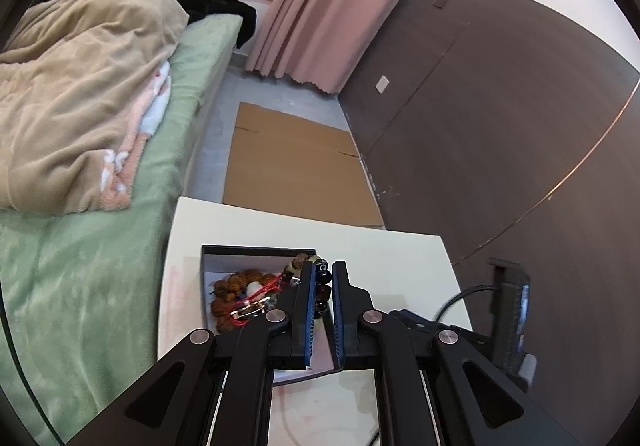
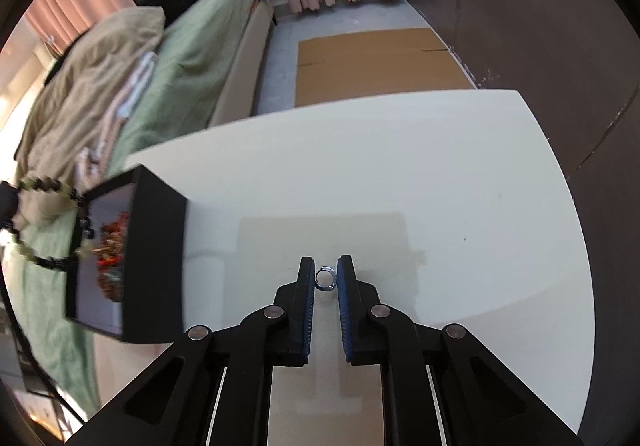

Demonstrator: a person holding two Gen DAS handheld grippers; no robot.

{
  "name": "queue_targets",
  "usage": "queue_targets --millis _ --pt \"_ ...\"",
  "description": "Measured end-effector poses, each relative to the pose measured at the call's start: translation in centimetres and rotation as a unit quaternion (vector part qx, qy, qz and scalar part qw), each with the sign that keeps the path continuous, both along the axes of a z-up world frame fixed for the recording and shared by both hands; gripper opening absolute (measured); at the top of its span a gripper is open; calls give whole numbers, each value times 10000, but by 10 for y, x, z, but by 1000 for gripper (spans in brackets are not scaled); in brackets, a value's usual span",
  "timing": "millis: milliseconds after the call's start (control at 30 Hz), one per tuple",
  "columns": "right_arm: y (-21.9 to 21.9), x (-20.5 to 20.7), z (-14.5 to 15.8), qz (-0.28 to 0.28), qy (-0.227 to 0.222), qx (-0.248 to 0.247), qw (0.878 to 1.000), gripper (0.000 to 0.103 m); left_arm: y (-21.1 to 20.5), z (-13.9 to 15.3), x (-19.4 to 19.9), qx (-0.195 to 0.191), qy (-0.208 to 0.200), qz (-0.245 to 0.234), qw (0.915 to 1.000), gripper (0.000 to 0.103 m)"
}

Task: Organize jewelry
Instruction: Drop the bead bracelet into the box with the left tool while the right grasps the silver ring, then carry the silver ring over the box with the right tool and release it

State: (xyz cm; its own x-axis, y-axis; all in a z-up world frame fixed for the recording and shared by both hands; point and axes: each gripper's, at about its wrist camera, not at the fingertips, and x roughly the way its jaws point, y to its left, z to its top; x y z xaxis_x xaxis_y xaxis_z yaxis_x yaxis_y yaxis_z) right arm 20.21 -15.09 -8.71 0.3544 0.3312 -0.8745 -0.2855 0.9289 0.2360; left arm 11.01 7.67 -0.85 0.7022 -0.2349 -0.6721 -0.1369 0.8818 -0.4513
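Observation:
My left gripper (image 1: 323, 278) is shut on a beaded bracelet (image 1: 322, 280) of dark and pale green beads and holds it above the black jewelry box (image 1: 256, 249). The box holds brown bead strings and a red cord (image 1: 244, 296). In the right wrist view the same bracelet (image 2: 44, 224) hangs at the far left over the box (image 2: 160, 258). My right gripper (image 2: 325, 278) is shut on a small silver ring (image 2: 324, 279), low over the white table (image 2: 400, 174).
A bed with a green sheet (image 1: 80, 286) and a beige blanket (image 1: 80, 86) runs along the table's left side. Flat cardboard (image 1: 296, 170) lies on the floor beyond the table. A dark wall (image 1: 500, 126) stands to the right. My right gripper's body (image 1: 508, 310) shows at the right.

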Motion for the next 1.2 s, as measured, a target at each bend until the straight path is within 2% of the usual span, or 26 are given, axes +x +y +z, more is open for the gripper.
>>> queue_targets --millis 133,367,600,667,733,800,1200 --pt "-3 -11 11 21 -52 351 9994 13 4 -1 -6 9 27 75 10000 8" --pt "3 -24 23 77 -160 577 9982 13 7 1 -17 52 44 117 9999 8" --pt "13 -28 25 129 -169 689 9974 13 12 -9 -17 -6 372 158 9992 10" --pt "15 -29 28 149 -185 813 9964 13 14 -14 -14 -157 506 75 9986 20" --pt "16 -30 32 183 -220 981 9948 13 16 -16 -13 -173 562 112 9982 52" --pt "18 -31 37 230 -265 1132 9930 13 19 -13 -15 -155 470 210 9986 62" --pt "61 -45 60 905 -440 1974 9751 13 52 -11 -19 -309 393 614 9969 63"
